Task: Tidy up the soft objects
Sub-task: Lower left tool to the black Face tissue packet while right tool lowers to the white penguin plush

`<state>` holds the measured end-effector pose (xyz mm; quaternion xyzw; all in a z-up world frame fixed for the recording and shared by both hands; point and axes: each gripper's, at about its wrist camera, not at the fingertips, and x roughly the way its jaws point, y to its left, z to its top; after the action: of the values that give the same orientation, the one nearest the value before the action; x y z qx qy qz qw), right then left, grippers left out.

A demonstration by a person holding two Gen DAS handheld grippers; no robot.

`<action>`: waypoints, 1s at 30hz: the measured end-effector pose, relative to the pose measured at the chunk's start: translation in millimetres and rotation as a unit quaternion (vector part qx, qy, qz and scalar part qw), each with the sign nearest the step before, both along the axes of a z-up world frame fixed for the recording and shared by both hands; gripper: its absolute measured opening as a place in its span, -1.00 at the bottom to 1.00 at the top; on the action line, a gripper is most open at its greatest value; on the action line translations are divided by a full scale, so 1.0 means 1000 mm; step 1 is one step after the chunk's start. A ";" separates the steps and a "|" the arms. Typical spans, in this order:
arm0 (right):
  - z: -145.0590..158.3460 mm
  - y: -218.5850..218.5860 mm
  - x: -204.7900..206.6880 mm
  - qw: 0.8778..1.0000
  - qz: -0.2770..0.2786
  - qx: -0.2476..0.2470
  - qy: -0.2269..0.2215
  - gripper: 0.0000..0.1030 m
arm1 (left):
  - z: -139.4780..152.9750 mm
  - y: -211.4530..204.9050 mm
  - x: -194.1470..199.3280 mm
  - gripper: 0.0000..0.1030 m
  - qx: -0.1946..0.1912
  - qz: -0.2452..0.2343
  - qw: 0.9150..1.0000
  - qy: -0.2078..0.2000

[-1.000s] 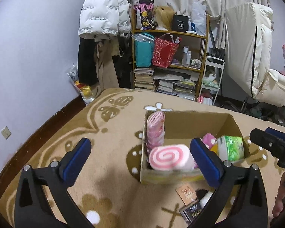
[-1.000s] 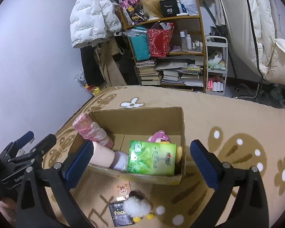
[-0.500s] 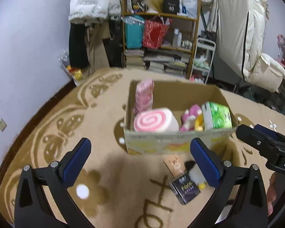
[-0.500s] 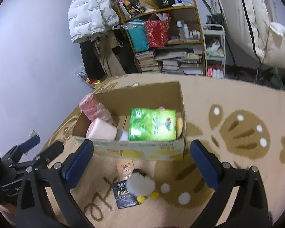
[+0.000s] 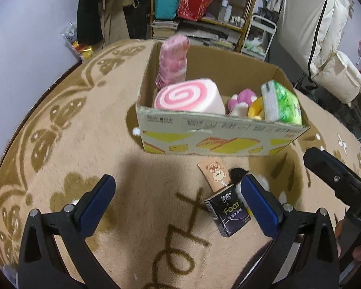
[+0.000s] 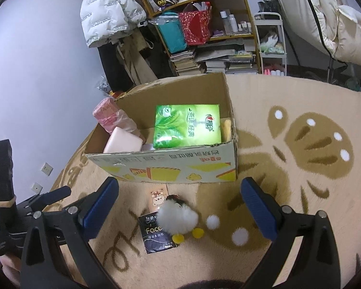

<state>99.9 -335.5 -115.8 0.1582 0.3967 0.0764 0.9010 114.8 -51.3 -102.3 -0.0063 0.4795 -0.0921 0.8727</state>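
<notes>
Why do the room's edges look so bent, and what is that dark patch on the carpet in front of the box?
Left wrist view: the fisheye lens bows the carpet edge and shelf, and black corners frame the picture; the dark patch before the cardboard box is a shadow. Right wrist view: same bending, with even indoor light.

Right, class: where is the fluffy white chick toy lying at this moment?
In the right wrist view the chick toy lies on the carpet just in front of the cardboard box, overlapping the black tissue pack, with the bear card at its left.
</notes>
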 end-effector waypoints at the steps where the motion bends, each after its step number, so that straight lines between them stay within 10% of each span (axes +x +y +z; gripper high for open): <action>1: -0.002 0.000 0.001 1.000 0.000 0.001 0.003 1.00 | -0.002 -0.001 0.000 0.99 0.002 -0.001 1.000 0.003; 30: -0.063 -0.004 0.022 0.996 -0.004 0.007 0.085 0.96 | -0.050 -0.024 0.010 0.99 0.031 -0.024 0.997 0.074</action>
<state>122.4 -339.4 -178.3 0.1719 0.4705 0.0615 0.8633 125.1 -75.0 -152.0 0.0259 0.5450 -0.0977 0.8323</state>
